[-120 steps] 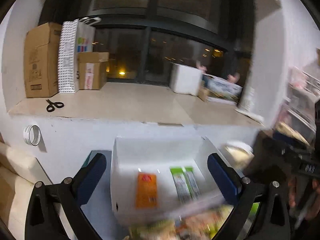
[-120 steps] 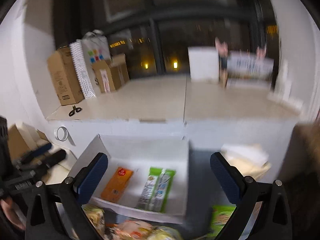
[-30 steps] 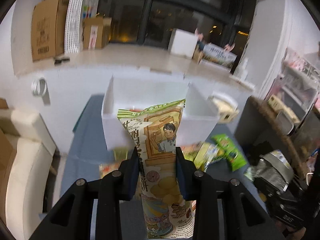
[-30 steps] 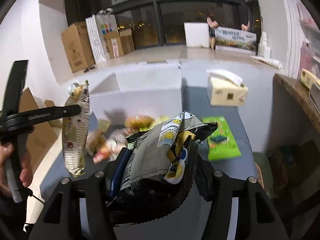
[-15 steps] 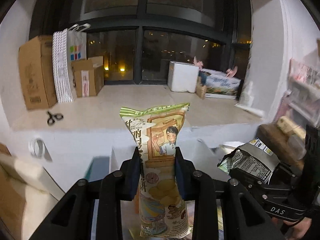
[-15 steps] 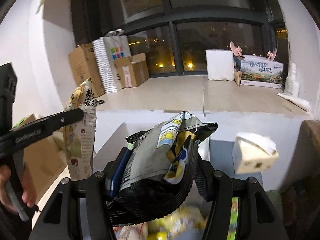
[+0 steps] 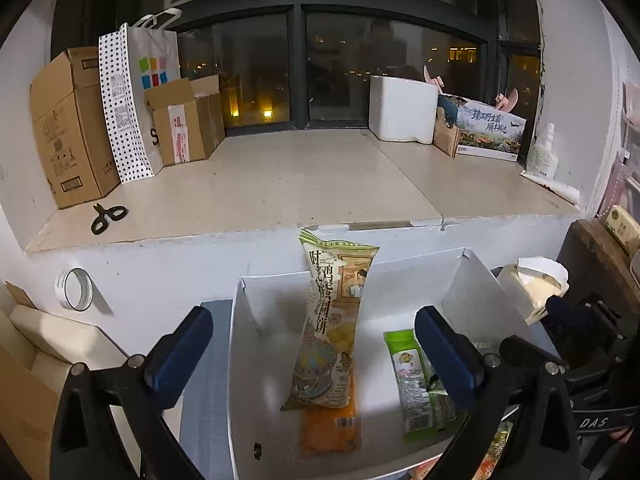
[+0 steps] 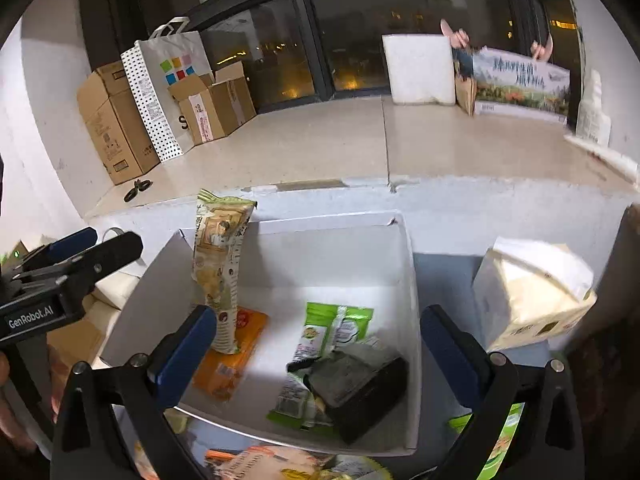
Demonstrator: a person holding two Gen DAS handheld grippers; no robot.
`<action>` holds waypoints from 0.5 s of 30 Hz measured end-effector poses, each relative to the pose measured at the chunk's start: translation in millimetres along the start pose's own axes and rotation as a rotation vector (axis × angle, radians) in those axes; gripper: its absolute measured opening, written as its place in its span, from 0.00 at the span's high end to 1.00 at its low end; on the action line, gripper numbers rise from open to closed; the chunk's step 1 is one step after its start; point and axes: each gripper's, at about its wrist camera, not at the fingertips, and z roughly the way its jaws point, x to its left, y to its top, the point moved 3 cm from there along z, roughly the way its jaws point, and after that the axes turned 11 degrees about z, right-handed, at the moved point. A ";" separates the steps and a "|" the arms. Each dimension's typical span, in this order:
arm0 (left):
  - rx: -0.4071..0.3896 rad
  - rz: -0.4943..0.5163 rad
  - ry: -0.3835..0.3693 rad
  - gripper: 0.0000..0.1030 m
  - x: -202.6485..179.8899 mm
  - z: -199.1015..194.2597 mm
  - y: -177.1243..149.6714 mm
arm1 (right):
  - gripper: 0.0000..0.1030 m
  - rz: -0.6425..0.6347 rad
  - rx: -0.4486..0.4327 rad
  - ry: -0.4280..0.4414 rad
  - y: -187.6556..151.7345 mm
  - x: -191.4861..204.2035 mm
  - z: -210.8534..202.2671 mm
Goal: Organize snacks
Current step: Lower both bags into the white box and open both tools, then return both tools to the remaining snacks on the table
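A white box [image 7: 248, 360] [image 8: 404, 264] stands on the grey table. Inside, a tall cream chip bag [image 7: 330, 328] [image 8: 220, 264] stands upright on an orange packet [image 7: 328, 424] [image 8: 228, 356]. Green packets [image 7: 416, 380] [image 8: 328, 332] lie at the right, and a dark snack bag [image 8: 356, 384] lies on them. My left gripper [image 7: 312, 356] is open and empty just in front of the chip bag. My right gripper [image 8: 316, 352] is open and empty above the dark bag. The left gripper's arm shows at the left in the right wrist view [image 8: 72, 264].
A tissue box [image 8: 528, 292] [image 7: 528, 284] sits right of the white box. More snack bags [image 8: 280, 464] lie at the table's front. A stone ledge [image 7: 280, 184] behind holds cardboard boxes [image 7: 68, 128], scissors [image 7: 106, 218] and a foam box [image 7: 402, 108]. A tape roll [image 7: 74, 290] hangs left.
Both grippers have opened and let go. The chip bag now stands in the white box, and the dark snack bag now lies in it on the green packets.
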 end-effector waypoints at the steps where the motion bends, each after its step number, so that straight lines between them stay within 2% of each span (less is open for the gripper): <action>1: -0.003 -0.003 -0.005 0.00 -0.2 -2.0 -0.5 | 0.00 -0.010 -0.008 -0.002 0.6 -0.1 -2.7; 7: -0.008 -0.012 -0.044 0.00 -2.8 -26.8 -2.4 | 0.00 -0.054 -0.034 0.022 -1.1 8.6 -24.0; 10: 0.002 0.002 -0.055 0.00 -2.7 -54.3 -12.0 | 0.00 -0.079 -0.073 0.045 -8.6 12.2 -45.0; 15: 0.015 0.067 -0.182 0.00 -9.8 -109.9 -39.3 | 0.00 -0.075 -0.119 0.168 -38.9 12.4 -99.5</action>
